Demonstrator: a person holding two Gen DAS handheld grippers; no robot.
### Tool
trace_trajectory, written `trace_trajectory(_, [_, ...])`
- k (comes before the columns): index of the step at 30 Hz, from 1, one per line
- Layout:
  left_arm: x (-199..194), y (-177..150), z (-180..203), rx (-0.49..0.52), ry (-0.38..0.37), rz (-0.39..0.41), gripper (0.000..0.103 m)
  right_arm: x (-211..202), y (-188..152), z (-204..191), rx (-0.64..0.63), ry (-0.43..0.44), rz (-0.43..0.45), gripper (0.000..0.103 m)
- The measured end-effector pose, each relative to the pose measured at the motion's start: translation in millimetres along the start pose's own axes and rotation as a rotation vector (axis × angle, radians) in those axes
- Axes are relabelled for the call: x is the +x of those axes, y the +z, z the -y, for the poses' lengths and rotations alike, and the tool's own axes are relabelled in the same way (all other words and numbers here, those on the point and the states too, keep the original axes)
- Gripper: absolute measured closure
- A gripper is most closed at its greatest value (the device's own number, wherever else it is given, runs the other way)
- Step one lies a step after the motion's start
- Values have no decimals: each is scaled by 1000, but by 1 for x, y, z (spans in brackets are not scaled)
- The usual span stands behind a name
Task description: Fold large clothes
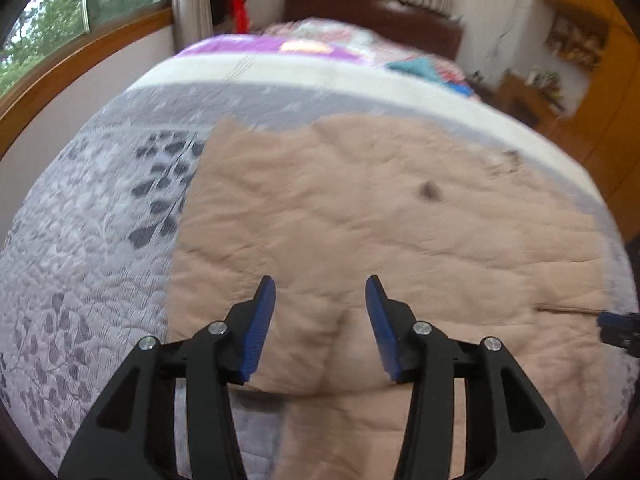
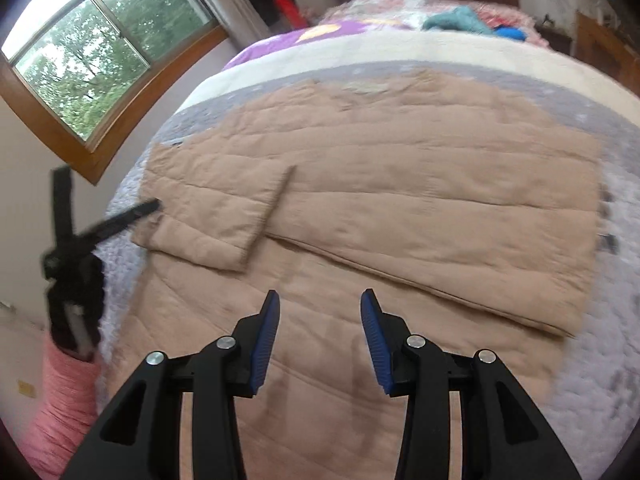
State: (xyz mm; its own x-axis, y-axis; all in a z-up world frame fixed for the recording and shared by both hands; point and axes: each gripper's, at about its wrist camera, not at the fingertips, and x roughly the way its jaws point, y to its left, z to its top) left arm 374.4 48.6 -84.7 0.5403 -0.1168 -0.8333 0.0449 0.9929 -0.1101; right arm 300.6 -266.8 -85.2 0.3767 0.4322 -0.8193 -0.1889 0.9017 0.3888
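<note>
- Two grippers, both with jaws spread and nothing between them: my left gripper (image 1: 320, 292) hangs over the near part of the tan quilted coat (image 1: 380, 216), and my right gripper (image 2: 320, 304) hangs over the coat's near stretch in its own view.
- The coat (image 2: 420, 184) lies spread across the grey patterned bedspread (image 1: 80, 240), filling the centre of both frames, with the window (image 2: 100, 52) at upper left in the right wrist view.
- One sleeve (image 2: 216, 208) is already laid across the body at centre left in the right wrist view, its cuff edge running diagonally; a long fold edge crosses towards the lower right.
- I judge we are partway through: one sleeve is in, and the body has yet to be doubled over.
- In the right wrist view the left gripper (image 2: 132, 216) shows as a dark blur at the left edge, close to the sleeve's outer fold; I cannot tell from there whether it touches the cloth.
- Next, I reckon, each claw must come down onto an edge or corner and pinch through the thick padding, then both lift together so the fold stays square.
- Both frames are motion-blurred, so fine seams are hard to place.
</note>
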Motion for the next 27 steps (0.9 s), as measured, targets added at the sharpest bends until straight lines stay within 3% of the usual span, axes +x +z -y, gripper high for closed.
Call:
trace_trajectory(4, [25,-6,-7,6,-41,-59,57,31,18,-16,34,57,-56,61])
trace_trajectory(13, [19,-11,-14,-2,-76,-56,57,82,43,-52,37,55,-137,61])
trace_trajectory(15, [15,-11,-15,-7,-84,-54,57,92,46,-55,33,66,-166,66])
trace_trajectory(17, [9,-10,-18,-20,-107,-49,57,98,46,-57,28,65,-170,85])
trace_trajectory(20, [-7,-9,-23,-41,-154,-28,57,93,46,-52,27,104,-152,96])
trace_trajectory(27, [-46,9,-26,-55,-154,103,57,28,53,-31,-5,27,-7,97])
